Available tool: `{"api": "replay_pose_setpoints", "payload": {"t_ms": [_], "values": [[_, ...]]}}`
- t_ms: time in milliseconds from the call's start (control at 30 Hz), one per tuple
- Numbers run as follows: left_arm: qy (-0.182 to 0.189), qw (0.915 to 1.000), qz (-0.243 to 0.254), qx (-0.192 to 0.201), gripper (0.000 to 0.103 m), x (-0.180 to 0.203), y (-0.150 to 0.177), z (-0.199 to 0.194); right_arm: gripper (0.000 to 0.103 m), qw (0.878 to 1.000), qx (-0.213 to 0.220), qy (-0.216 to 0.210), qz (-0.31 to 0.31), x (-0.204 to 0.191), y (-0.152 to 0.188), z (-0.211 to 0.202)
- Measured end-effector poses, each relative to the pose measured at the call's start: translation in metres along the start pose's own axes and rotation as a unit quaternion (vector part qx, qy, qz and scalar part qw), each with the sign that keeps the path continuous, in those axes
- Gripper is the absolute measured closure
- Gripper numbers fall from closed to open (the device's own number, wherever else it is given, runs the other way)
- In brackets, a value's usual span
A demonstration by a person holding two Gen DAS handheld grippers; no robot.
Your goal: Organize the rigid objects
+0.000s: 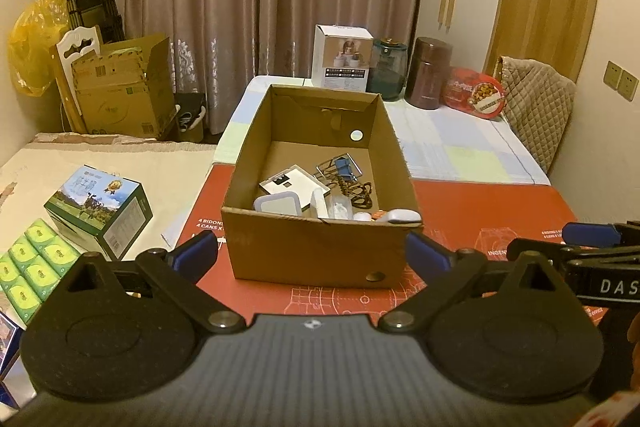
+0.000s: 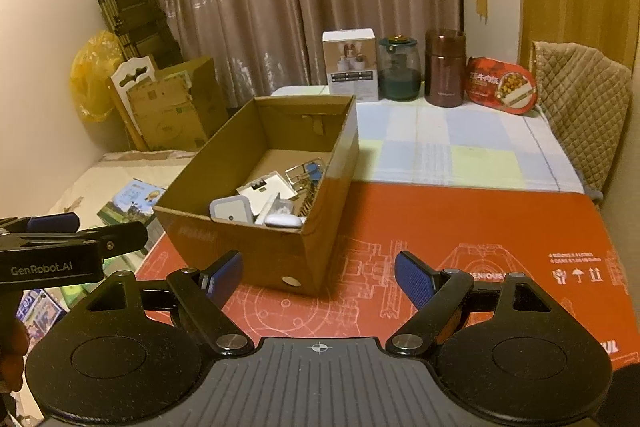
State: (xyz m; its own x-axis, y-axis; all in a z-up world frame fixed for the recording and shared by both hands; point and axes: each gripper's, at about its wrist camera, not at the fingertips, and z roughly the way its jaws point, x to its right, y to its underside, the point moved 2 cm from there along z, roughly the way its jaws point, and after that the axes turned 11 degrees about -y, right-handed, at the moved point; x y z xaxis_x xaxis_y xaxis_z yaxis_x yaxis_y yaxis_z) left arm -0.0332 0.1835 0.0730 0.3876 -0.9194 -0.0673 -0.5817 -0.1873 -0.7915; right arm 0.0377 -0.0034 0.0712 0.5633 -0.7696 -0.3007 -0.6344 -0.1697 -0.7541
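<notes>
An open brown cardboard box (image 1: 320, 251) stands on a red printed sheet (image 1: 500, 211). It holds several small items, among them a white flat device (image 1: 294, 183), a blue binder clip (image 1: 340, 167) and a white mouse-like object (image 1: 402, 215). My left gripper (image 1: 316, 253) is open with nothing between its blue pads; the box front stands just beyond them. In the right wrist view the same box (image 2: 256, 251) stands ahead to the left. My right gripper (image 2: 318, 281) is open and empty over the red sheet (image 2: 480, 227), near the box's right corner.
At the table's far edge stand a white carton (image 1: 342, 57), a dark glass jar (image 1: 388, 67), a brown flask (image 1: 430, 73) and a red food tray (image 1: 478, 93). A green printed box (image 1: 100, 207) and green packets (image 1: 36, 267) lie left. A padded chair (image 1: 536, 107) stands right.
</notes>
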Motion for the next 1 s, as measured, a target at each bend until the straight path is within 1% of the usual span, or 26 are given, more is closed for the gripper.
{"api": "replay_pose_setpoints", "payload": {"t_ms": [267,567,1000], "values": [[-0.001,1.0,0.002,0.009,0.004,0.001,0.005,-0.016,0.023,1.0,0.006,0.01,-0.007,-0.005,0.007,-0.015],[-0.007,0.9998,0.008,0.017,0.004,0.004,0.009,-0.032,0.023,1.0,0.014,0.016,-0.019,-0.011,0.007,-0.023],[-0.007,0.9998,0.014,0.016,0.004,0.008,0.012,-0.034,0.023,1.0,0.013,0.019,-0.017,-0.008,0.01,-0.023]]}}
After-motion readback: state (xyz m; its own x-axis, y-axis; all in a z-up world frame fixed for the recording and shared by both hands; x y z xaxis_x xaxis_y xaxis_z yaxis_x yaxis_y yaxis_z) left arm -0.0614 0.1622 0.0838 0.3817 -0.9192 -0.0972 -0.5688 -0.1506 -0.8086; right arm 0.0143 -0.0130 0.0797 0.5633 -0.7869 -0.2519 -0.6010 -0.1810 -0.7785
